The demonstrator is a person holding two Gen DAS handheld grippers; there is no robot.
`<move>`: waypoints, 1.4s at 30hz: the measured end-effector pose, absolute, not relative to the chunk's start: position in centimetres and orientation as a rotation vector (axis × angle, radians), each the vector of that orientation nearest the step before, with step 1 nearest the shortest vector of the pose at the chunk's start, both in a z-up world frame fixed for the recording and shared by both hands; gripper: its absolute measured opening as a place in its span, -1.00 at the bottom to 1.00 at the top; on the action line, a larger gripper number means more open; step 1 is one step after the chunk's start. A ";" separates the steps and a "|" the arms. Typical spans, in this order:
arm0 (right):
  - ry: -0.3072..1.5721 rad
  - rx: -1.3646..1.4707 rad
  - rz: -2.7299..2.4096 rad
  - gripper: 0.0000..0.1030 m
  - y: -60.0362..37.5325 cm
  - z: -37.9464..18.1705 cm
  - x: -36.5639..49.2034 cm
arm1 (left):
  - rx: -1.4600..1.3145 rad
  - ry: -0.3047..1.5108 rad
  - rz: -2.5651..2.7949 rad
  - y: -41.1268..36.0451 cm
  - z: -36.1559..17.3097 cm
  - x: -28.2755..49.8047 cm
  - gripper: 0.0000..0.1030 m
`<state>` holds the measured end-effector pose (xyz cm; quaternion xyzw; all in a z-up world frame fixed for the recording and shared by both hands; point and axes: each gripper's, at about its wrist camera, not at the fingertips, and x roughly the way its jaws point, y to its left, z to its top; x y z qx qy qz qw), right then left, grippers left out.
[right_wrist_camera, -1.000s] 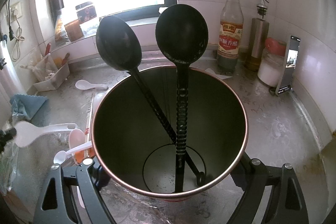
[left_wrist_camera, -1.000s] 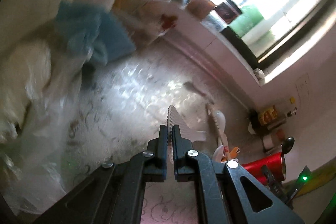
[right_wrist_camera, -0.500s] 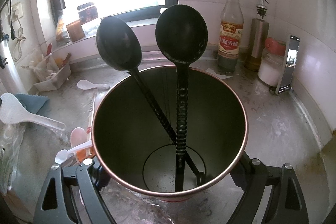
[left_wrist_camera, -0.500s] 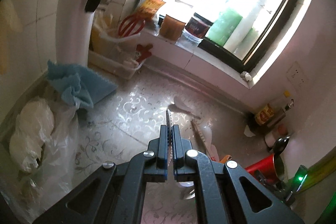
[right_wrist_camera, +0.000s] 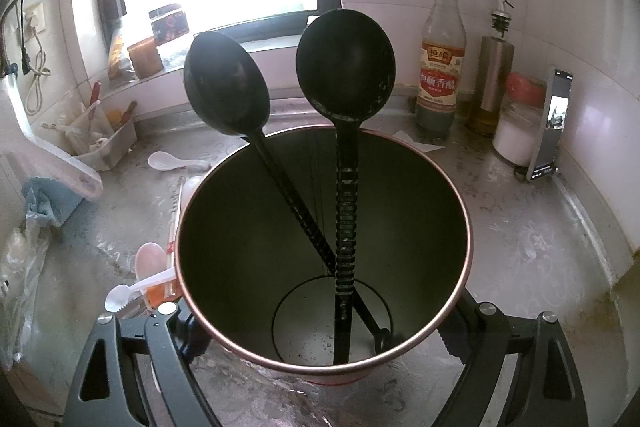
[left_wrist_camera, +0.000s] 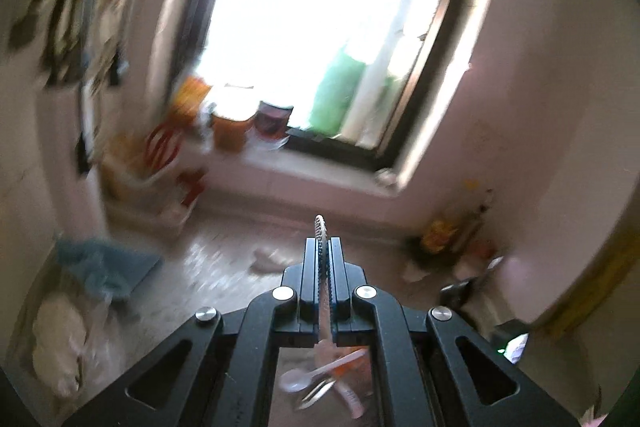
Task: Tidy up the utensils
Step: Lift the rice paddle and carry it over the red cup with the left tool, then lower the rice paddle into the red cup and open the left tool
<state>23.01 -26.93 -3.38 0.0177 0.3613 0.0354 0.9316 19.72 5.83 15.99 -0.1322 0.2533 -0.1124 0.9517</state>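
My left gripper [left_wrist_camera: 322, 247] is shut on a white rice paddle [left_wrist_camera: 320, 227], seen edge-on between the pads, lifted above the counter and facing the window. In the right wrist view the paddle's handle [right_wrist_camera: 60, 167] enters from the left edge. My right gripper [right_wrist_camera: 320, 339] is shut on a red metal utensil can [right_wrist_camera: 466, 227]; its fingers clasp both sides. Two black ladles [right_wrist_camera: 226, 83] [right_wrist_camera: 346, 63] stand inside it. Left of the can lie a white soup spoon [right_wrist_camera: 164, 161], a pink spoon [right_wrist_camera: 150, 259], a small plastic spoon [right_wrist_camera: 120, 297] and chopsticks [right_wrist_camera: 176, 203].
A vinegar bottle [right_wrist_camera: 440, 67], an oil dispenser [right_wrist_camera: 494, 75], a white jar [right_wrist_camera: 520, 123] and a propped phone [right_wrist_camera: 550, 131] line the back right wall. A blue cloth [right_wrist_camera: 44, 195], plastic bags and a clear tub [right_wrist_camera: 104, 143] crowd the left. Jars stand on the windowsill.
My left gripper rose with the rice paddle and rolled, so its view swung from the counter up to the window. The right gripper and the can stayed still.
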 end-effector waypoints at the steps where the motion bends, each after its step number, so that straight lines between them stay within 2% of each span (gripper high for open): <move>1: 0.741 0.037 0.072 0.76 -27.0 -3.4 23.1 | -0.261 0.500 -0.253 5.3 16.7 19.6 -0.94; 11: 0.742 0.036 0.075 0.76 -26.8 -3.3 23.1 | -0.157 0.380 -0.491 -1.7 21.9 18.8 -0.94; 26: 0.742 0.026 0.082 0.76 -26.6 -3.6 23.3 | -0.081 0.378 -0.586 -8.1 22.2 20.9 -0.94; 33: 0.745 0.025 0.086 0.76 -26.6 -3.6 23.4 | -0.067 0.403 -0.580 -10.2 20.6 22.1 -0.94; 42: 0.742 0.020 0.090 0.76 -26.6 -3.7 23.4 | -0.070 0.544 -0.573 -12.0 15.8 24.1 -0.93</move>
